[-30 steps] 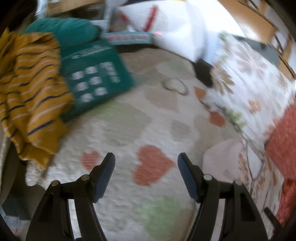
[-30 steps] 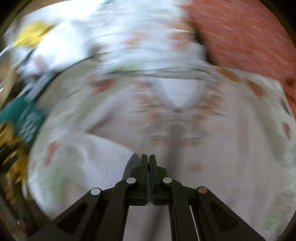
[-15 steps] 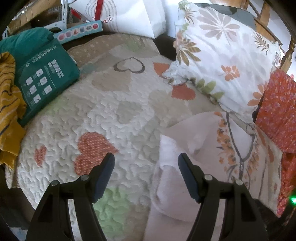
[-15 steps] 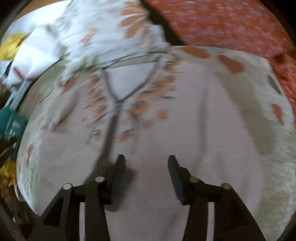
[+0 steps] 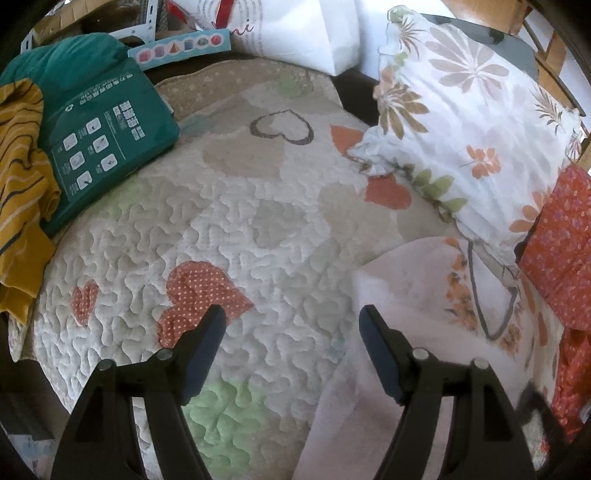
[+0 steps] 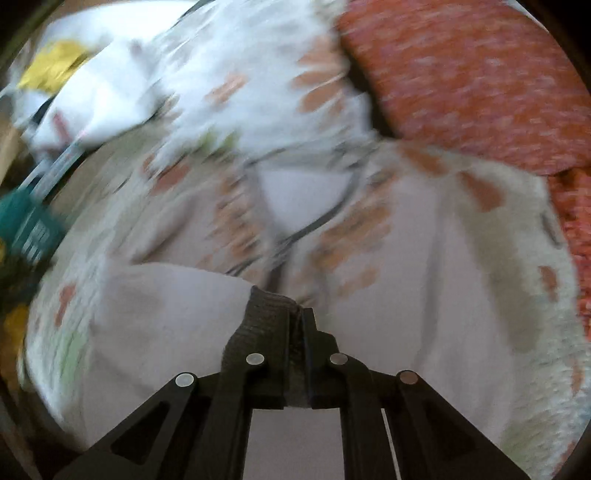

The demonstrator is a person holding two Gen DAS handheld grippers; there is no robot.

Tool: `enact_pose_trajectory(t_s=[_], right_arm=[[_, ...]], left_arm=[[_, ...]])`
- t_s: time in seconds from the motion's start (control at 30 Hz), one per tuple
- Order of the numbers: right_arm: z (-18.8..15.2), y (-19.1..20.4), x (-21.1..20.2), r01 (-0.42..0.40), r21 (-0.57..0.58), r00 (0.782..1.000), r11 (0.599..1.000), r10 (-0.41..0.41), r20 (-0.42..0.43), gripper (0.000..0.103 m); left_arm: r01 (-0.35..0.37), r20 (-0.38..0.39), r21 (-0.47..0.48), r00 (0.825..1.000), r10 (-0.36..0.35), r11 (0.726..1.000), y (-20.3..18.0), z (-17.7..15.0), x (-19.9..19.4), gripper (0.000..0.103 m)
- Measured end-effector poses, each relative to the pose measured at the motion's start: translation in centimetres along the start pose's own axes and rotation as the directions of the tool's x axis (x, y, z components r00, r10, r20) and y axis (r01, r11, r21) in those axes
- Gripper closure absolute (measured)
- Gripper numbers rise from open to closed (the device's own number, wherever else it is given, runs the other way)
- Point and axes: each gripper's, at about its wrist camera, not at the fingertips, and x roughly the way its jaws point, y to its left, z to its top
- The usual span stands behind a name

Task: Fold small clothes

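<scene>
A pale pink small garment (image 5: 417, 295) with orange flowers and a grey heart outline lies on the quilt at the right of the left wrist view. My left gripper (image 5: 291, 334) is open and empty above the quilt, its right finger over the garment's left edge. In the blurred right wrist view the same garment (image 6: 388, 295) fills the middle. My right gripper (image 6: 295, 317) is shut on a dark grey ribbed hem of the garment (image 6: 267, 306), pinched between the jaws.
A quilt with hearts (image 5: 236, 221) covers the bed. A green package (image 5: 99, 140) and a mustard striped cloth (image 5: 18, 177) lie at the left. A floral pillow (image 5: 469, 122) and a red patterned cloth (image 5: 561, 243) lie at the right. A white bag (image 5: 295, 29) stands at the back.
My right gripper was open half a second ago and is now shut on the garment's dark hem. My left gripper has stayed open and shifted slightly over the quilt.
</scene>
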Motion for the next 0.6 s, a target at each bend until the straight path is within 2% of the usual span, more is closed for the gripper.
enact_pose_trajectory(t_s=[0.1,0.13,0.23,0.27,0.33,0.4,0.47,0.53,0.6], right_arm=[[1.4,-5.0,0.6,0.116,0.114,0.993,0.987,-0.117,-0.001,0.097],[1.6,-7.0,1.7,0.167,0.145,0.986,0.975,-0.163,-0.039,0.096],[1.2,-10.6,5.0,0.239,0.198,0.961,0.951,-0.203,-0.186,0.095],[0.9,-11.5,5.2,0.263,0.214,0.955,0.941,-0.223,-0.195,0.095],[0.6,-12.2,3.8,0.271,0.221,0.958,0.937,-0.240,-0.156,0.093],[0.7,-12.1,2.7,0.276,0.210,0.958,0.938,-0.252,-0.135,0.084],[1.1,-11.3,1.8,0.247,0.184,0.966,0.951,-0.228,-0.118,0.078],[1.5,-10.8,1.0,0.205,0.157,0.975,0.966,-0.188,-0.119,0.078],[1.3,-10.9,-0.3,0.229,0.135,0.971,0.964,-0.218,-0.094,0.076]], left_arm=[[0.003,-0.009,0.010,1.000,-0.002,1.000,-0.2,-0.1,0.2,0.029],[-0.002,-0.009,0.017,1.000,0.002,1.000,-0.4,-0.2,0.2,0.029],[-0.005,-0.018,0.031,1.000,0.006,1.000,-0.7,-0.4,0.4,0.029],[-0.004,-0.022,0.032,1.000,0.005,0.999,-0.7,-0.4,0.5,0.029],[-0.004,-0.024,0.034,1.000,0.005,0.999,-0.7,-0.5,0.6,0.029],[-0.004,-0.026,0.032,1.000,0.005,0.999,-0.7,-0.4,0.6,0.029],[-0.001,-0.029,0.032,1.000,0.002,0.999,-0.7,-0.5,0.6,0.029],[-0.003,-0.027,0.034,1.000,0.003,0.999,-0.8,-0.6,0.6,0.029],[-0.002,-0.025,0.043,1.000,0.003,0.999,-0.8,-0.6,0.6,0.029]])
